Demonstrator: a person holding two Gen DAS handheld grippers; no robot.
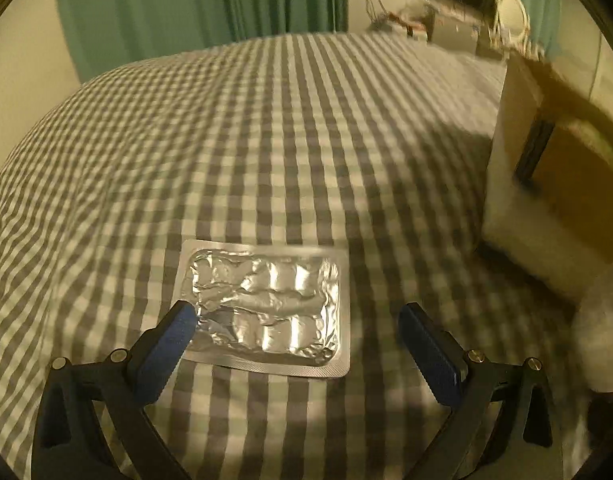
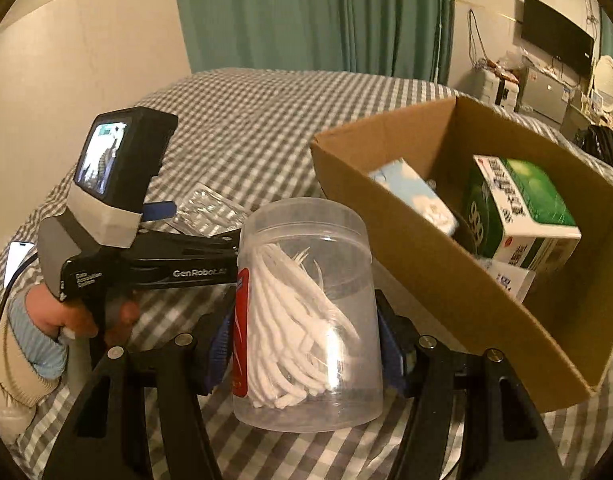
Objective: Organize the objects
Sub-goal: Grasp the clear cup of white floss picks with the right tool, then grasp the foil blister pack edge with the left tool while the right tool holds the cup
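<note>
One pill pack (image 1: 266,312), silver foil, lies flat on the checked bedspread (image 1: 266,140). Left tongs (image 1: 298,320) hang over it w/ jaws spread wide, holding nothing; the left pad (image 1: 174,332) overlaps the pack's left edge, can't tell if touching. Right tongs (image 2: 306,340) are clamped on one clear jar (image 2: 306,316) of white floss picks, jar upright w/ slight tilt, held just beside the cardboard box (image 2: 446,280). One box, open top, on the bed at right; inside approx 3 cartons: one blue-white (image 2: 418,196), one green-white (image 2: 522,208), one white below it. From the right cam, a hand (image 2: 66,316) in a striped cuff grips the left tool's handle low at left. Room: green curtain (image 2: 314,12), cream wall, dark TV (image 2: 558,36) far right.
</note>
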